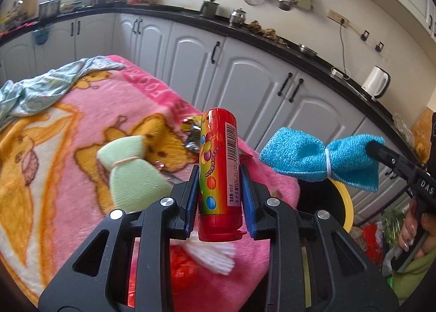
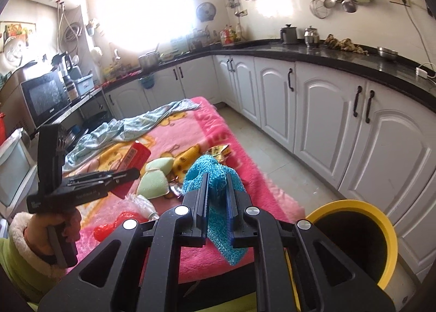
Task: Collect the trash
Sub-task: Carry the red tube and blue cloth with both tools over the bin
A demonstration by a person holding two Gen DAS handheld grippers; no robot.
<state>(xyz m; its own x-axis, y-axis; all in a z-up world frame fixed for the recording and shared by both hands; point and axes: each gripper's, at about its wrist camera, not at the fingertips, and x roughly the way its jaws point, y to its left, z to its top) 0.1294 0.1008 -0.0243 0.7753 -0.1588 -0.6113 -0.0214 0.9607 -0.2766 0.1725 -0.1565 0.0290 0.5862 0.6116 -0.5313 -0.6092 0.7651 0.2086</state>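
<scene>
The left gripper (image 1: 219,173) clamps a red candy tube (image 1: 219,165) upright between its blue pads, above the pink blanket (image 1: 81,127). The right gripper (image 2: 218,197) is pinched tight on a blue cloth bundle (image 2: 215,176), which hangs in the air. A yellow-rimmed bin (image 2: 381,235) stands at four o'clock from that cloth. A green cloth bundle (image 1: 130,173) lies on the blanket at nine o'clock from the tube, with a crumpled wrapper (image 1: 193,132) at eleven o'clock.
</scene>
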